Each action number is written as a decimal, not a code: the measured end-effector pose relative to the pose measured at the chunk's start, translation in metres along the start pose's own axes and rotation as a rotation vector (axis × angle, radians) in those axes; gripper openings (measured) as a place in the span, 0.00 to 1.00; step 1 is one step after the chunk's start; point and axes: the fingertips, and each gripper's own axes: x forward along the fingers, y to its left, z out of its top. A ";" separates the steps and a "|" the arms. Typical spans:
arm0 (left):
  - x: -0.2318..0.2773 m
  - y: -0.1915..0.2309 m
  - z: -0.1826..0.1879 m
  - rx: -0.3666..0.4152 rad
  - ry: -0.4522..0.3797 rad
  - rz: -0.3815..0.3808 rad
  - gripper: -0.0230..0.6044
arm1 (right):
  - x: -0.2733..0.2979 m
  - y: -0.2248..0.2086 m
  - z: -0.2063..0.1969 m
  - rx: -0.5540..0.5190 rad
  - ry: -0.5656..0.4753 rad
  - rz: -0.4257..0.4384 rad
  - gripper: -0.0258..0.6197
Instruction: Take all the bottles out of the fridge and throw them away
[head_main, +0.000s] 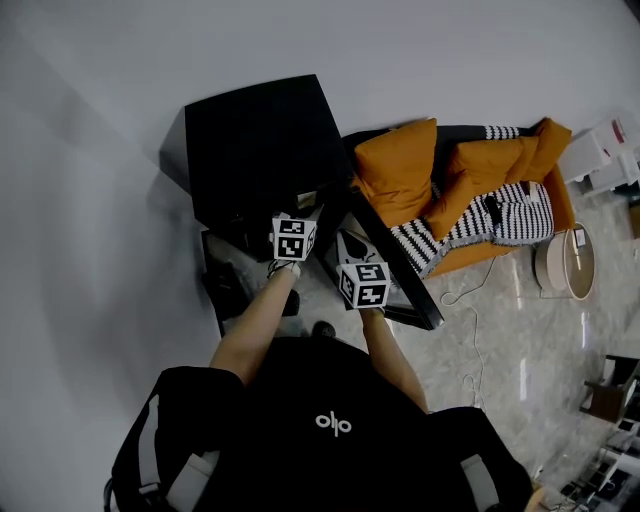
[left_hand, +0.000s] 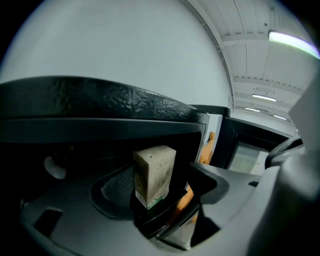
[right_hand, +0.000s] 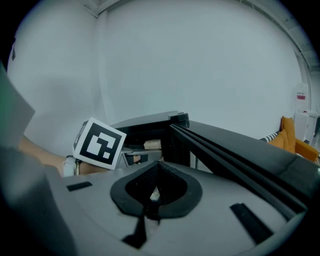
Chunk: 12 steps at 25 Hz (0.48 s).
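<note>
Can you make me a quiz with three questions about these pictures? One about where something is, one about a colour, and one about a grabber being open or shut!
1. Where does the small beige carton stand?
A. inside the black fridge
B. on the sofa
C. on the floor

2. What colour is the sofa?
A. green
B. blue
C. orange

3. How are the jaws of the right hand-held gripper?
A. wide apart
B. shut together
C. closed on a bottle

Answers:
1 A, as the left gripper view shows it in the dark space under the fridge's top.
2 C, as the head view shows orange cushions.
3 B, as its pads meet with nothing between them.
</note>
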 end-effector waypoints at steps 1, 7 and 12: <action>0.004 0.001 0.000 0.000 0.003 0.008 0.55 | 0.002 0.000 -0.002 -0.001 0.006 0.001 0.05; 0.022 0.004 0.000 -0.005 0.016 0.041 0.55 | 0.012 -0.004 -0.008 -0.003 0.032 0.008 0.05; 0.027 0.010 -0.003 -0.006 0.033 0.065 0.55 | 0.015 -0.005 -0.012 -0.003 0.043 0.011 0.05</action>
